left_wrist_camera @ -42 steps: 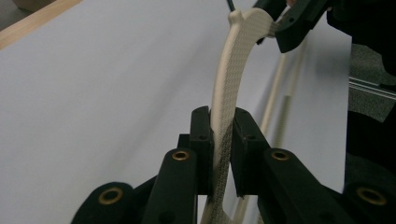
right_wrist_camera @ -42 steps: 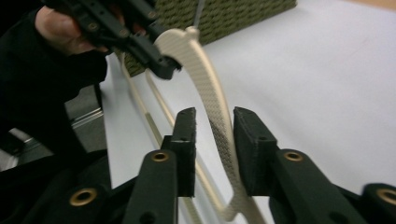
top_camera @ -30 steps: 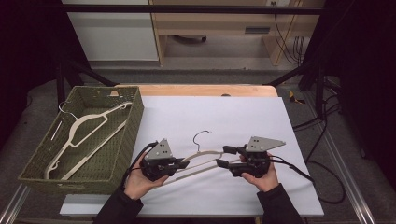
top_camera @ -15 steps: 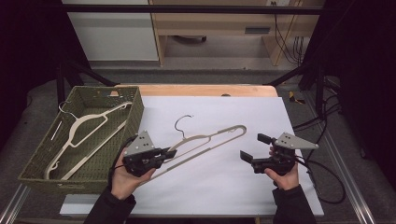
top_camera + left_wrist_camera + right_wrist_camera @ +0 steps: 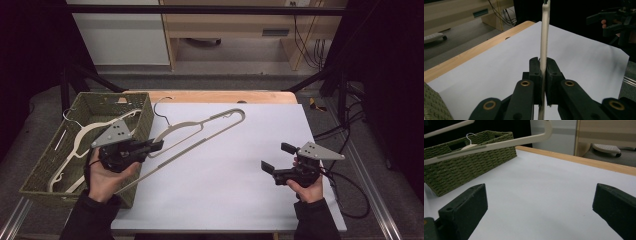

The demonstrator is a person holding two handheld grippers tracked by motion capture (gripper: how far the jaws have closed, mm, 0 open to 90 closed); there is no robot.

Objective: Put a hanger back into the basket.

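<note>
White table top [image 5: 240, 170]: bare from its middle to the right edge and near edge, save where the right gripper [image 5: 278, 158] hangs close to the right edge, jaws wide with nothing between them, having just been opening. Left edge: green woven basket [image 5: 142, 107] stands as a wall along it, one cream hanger [image 5: 80, 142] lying inside across its floor. Left half, toward the far edge: second cream hanger [image 5: 200, 131], clamped in the left gripper [image 5: 152, 146], slants above the top from the basket's near right corner toward mid-table, barring that diagonal.
</note>
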